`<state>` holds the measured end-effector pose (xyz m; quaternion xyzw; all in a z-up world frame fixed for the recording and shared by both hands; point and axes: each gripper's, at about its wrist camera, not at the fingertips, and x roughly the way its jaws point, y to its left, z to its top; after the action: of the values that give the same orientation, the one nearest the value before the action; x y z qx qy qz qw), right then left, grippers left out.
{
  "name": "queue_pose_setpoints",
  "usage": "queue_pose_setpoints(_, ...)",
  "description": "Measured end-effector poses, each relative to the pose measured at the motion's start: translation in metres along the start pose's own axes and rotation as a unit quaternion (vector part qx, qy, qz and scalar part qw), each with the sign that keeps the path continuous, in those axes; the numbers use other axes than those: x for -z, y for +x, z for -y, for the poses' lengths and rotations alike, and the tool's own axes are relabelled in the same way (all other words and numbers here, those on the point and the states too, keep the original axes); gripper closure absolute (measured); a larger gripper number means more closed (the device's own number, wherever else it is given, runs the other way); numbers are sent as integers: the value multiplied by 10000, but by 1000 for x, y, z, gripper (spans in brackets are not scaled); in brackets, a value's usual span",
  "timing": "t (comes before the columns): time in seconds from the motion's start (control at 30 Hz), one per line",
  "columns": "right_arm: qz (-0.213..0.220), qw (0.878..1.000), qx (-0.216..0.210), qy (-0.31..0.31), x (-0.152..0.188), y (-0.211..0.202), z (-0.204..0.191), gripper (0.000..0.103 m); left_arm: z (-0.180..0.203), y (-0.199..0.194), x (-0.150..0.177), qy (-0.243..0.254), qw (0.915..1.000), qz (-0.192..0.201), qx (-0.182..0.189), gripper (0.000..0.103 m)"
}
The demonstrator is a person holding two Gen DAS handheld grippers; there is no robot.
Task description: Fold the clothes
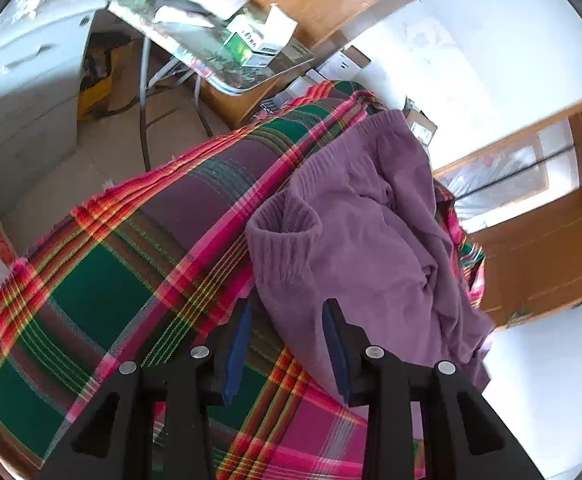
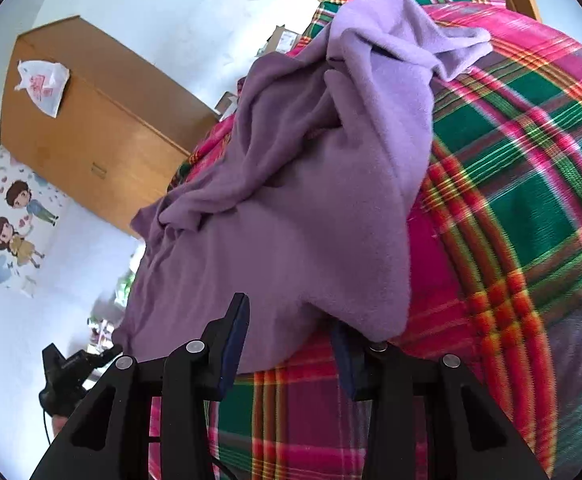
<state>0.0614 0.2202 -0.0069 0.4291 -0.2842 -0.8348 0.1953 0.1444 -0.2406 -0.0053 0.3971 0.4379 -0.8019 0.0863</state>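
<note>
Purple fleece garment (image 1: 375, 216) lies crumpled on a plaid cloth (image 1: 103, 276) in red, green and pink, w/ a ribbed cuff turned up on its near side. The left gripper (image 1: 289, 312) hangs just above the garment's edge, jaws spread apart, nothing between them. In the right wrist view the same garment (image 2: 291, 208) is bunched in folds, and the right gripper (image 2: 291, 320) is at its near hem, jaws also spread; a flap of fabric lies over the right finger. A wooden cabinet (image 2: 91, 136) stands behind.
</note>
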Motion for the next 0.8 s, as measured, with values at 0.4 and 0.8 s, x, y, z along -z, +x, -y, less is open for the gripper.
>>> queue_pose_setpoints(0.4,-41,10000,48,-15,2,2,2,95,-7,1,-2,-181,9998,-59,98,89)
queue_pose_setpoints(0.8,-87,9999,-58,50,-2,9,4,93,16,4,0,18,9999,-73,-155,53)
